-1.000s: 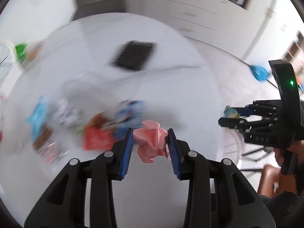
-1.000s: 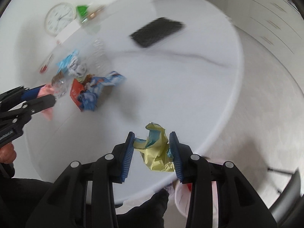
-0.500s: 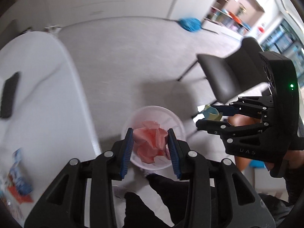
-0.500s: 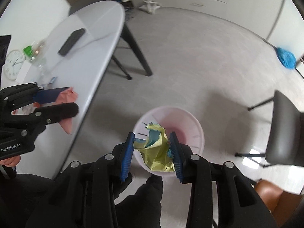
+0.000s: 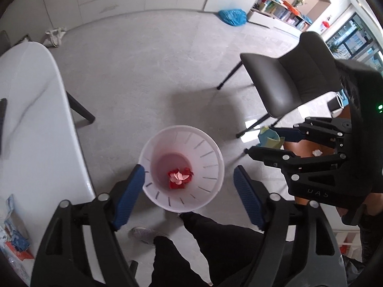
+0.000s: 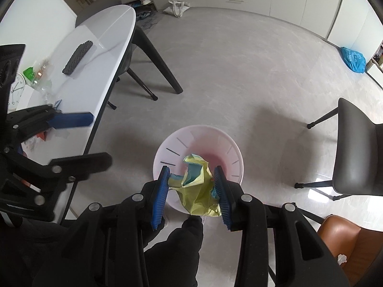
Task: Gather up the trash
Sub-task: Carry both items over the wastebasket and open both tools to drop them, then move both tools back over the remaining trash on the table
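Left wrist: left tongs [image 5: 189, 179] gape over slotted bin [image 5: 210, 150]; right tongs [image 6: 192, 191] pinch crumpled yellow wrapper [image 6: 198, 186].

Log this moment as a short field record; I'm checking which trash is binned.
left tool: open, holds nothing, above the bin
right tool: shut on the crumpled yellow-green and blue wrapper, over the bin
white slotted plastic waste bin: on the grey floor beside the white oval table
bin contents: crumpled pink and red paper on the bottom
trash not yet collected: blue and red wrappers on the table's near end
nearby: grey chair
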Available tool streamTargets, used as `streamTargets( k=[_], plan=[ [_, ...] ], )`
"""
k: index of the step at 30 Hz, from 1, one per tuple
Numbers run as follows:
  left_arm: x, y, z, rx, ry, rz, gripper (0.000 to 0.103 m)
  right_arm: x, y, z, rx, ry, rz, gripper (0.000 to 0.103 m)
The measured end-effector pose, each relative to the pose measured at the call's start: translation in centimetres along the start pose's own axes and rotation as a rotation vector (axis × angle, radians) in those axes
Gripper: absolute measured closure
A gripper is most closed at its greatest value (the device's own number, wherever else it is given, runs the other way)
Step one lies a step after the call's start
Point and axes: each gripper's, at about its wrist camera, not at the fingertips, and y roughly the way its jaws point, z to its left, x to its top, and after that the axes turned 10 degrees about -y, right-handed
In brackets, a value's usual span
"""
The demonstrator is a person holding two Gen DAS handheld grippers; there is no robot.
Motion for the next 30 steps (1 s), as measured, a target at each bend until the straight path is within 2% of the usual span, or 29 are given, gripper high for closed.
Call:
streamTargets(
  k=[3,5,11,13,15,18,24,30],
  plan=[
    [0.1,-1.4,0.6,0.073,-0.039,-0.043,0.014,0.2,0.0,0.4,-0.002,-0.004,-0.001,0.063],
    [0.0,-2.7,1.4,0.120,-0.080,-0.079,0.013,0.2,0.1,0.6,-0.002,-0.007,-0.002,0.063],
    [-0.5,-6.1,3.9,0.136,-0.189,-0.146,0.009,0.2,0.5,1.6,-0.003,-0.019,0.002,0.063],
    [-0.9,-6.7,4.5,0.133,-0.212,-0.152,0.009,0.3,0.8,2.0,-0.003,-0.022,0.009,0.056],
    [-1.1,-7.1,4.7,0.132,-0.223,-0.154,0.009,0.3,1.0,2.4,-0.024,-0.024,0.014,0.025],
    [-1.7,-7.9,5.4,0.138,-0.239,-0.164,0.009,0.6,0.8,3.3,-0.056,-0.034,-0.003,0.010],
    [-2.7,-8.9,6.5,0.152,-0.281,-0.194,0.009,1.7,0.5,4.6,-0.062,-0.039,-0.028,0.004],
    [-4.0,-10.0,8.2,0.172,-0.324,-0.209,0.009,2.9,0.4,6.6,-0.053,-0.087,-0.040,0.003]
  ],
)
